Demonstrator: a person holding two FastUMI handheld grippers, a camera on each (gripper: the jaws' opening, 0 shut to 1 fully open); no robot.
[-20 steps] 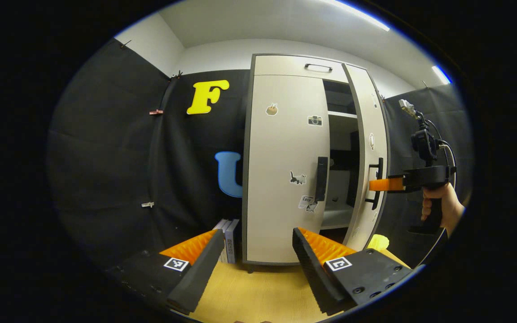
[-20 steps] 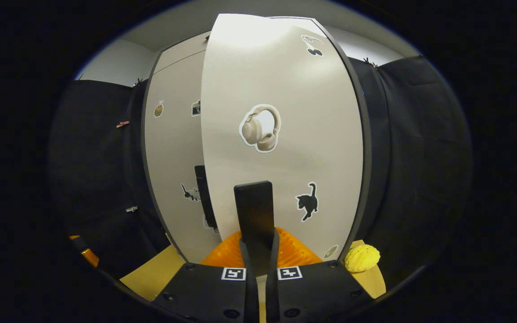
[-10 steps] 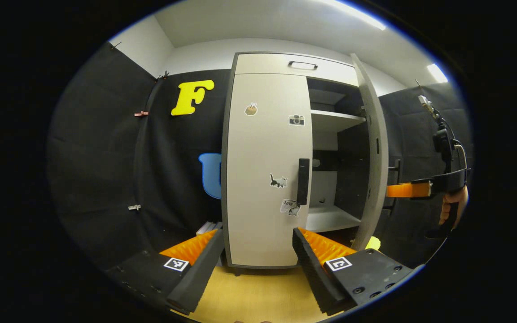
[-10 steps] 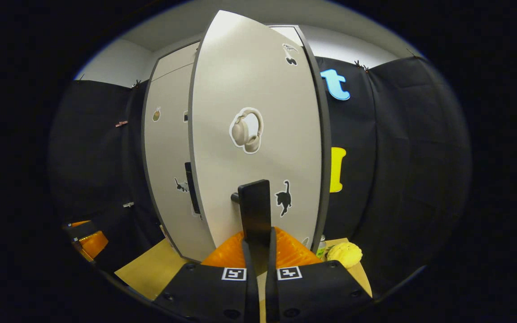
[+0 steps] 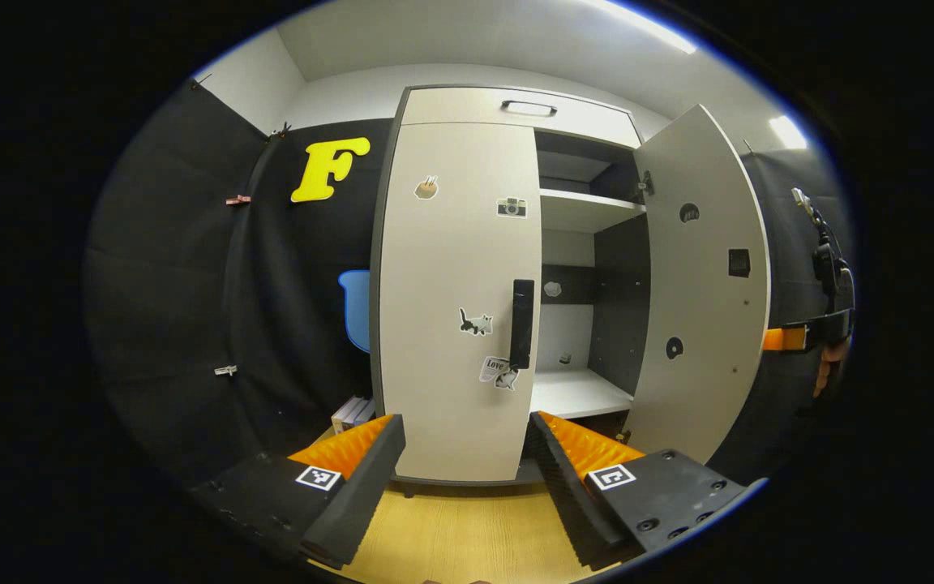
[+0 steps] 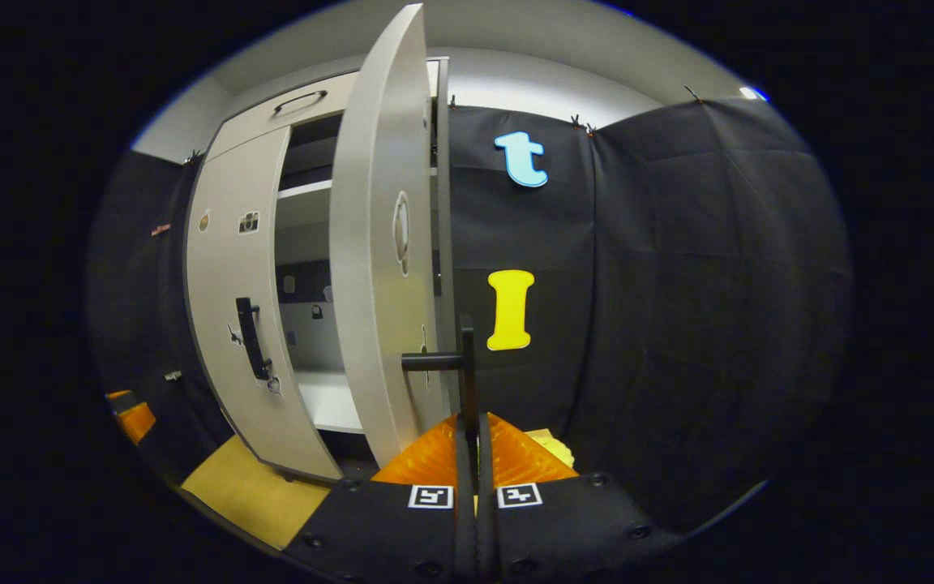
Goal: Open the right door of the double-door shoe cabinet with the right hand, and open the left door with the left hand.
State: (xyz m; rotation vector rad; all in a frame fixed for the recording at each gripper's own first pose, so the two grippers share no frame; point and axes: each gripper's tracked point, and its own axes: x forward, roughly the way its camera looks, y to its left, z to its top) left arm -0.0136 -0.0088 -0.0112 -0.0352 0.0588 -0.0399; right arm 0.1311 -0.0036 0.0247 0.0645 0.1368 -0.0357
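The beige shoe cabinet (image 5: pixel 516 109) stands ahead. Its left door (image 5: pixel 455 268) is closed, with a black vertical handle (image 5: pixel 521 323) at its right edge. My left gripper (image 5: pixel 465 426) is open, short of that door and touching nothing. The right door (image 5: pixel 702 284) is swung wide, its inner face showing. In the right gripper view this right door (image 6: pixel 374 268) is nearly edge-on, and my right gripper (image 6: pixel 473 426) is shut on its black handle (image 6: pixel 467 361). The right gripper's orange finger (image 5: pixel 783 338) peeks out behind the open door.
Inside the cabinet are white shelves (image 5: pixel 580 393) and a dark back panel. Books (image 5: pixel 351 412) stand left of the cabinet on the wooden surface (image 5: pixel 467 527). A yellow lumpy object (image 6: pixel 554 442) lies near the right door's foot. Black cloth walls close in on both sides.
The right door has swung from barely ajar to wide open, pulled by my right gripper on its handle. The left gripper has shifted slightly, so the cabinet sits further left in its view.
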